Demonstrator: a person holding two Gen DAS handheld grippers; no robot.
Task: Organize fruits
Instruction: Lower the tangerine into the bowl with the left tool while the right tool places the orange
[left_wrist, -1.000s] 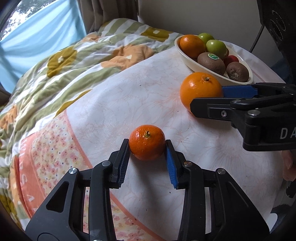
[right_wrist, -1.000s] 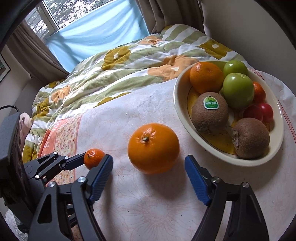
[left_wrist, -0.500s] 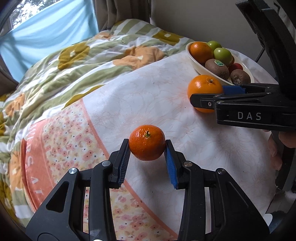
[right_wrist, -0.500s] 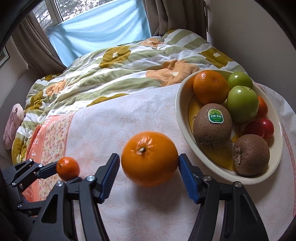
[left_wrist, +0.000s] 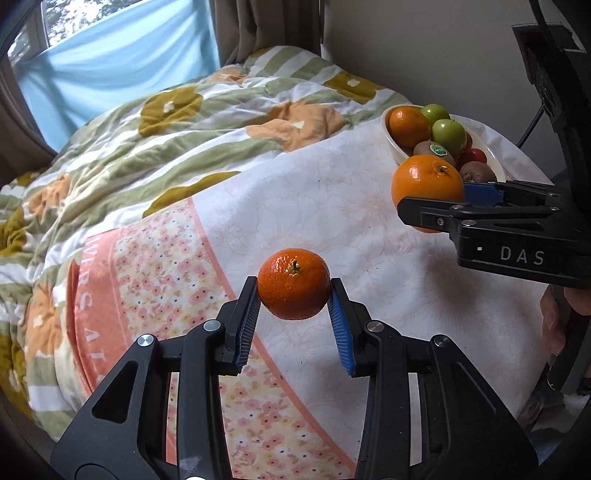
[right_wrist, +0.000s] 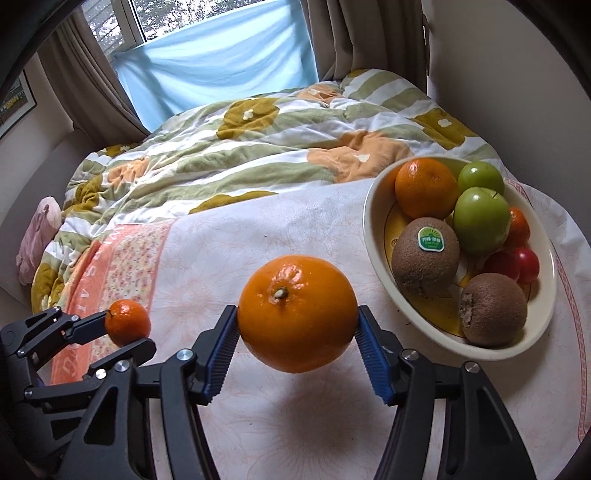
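Observation:
My left gripper (left_wrist: 293, 295) is shut on a small mandarin (left_wrist: 293, 282) and holds it above the cloth-covered table (left_wrist: 332, 206). My right gripper (right_wrist: 297, 328) is shut on a large orange (right_wrist: 297, 314), lifted above the table with its shadow below. In the left wrist view the large orange (left_wrist: 426, 184) and the right gripper (left_wrist: 432, 206) are at the right. In the right wrist view the mandarin (right_wrist: 127, 326) and the left gripper (right_wrist: 125, 332) are at the lower left. A cream fruit bowl (right_wrist: 373, 236) at the right holds an orange, green apples, kiwis and small red fruits.
A flowered quilt (right_wrist: 258, 155) covers the bed beyond the table. A window with a blue cloth (right_wrist: 221, 62) and curtains lies behind. The bowl also shows in the left wrist view (left_wrist: 391, 142), near a wall. A pink object (right_wrist: 37, 240) lies at the far left.
Both grippers have closed on their fruits and lifted them off the table. The right gripper was open around the large orange a second ago.

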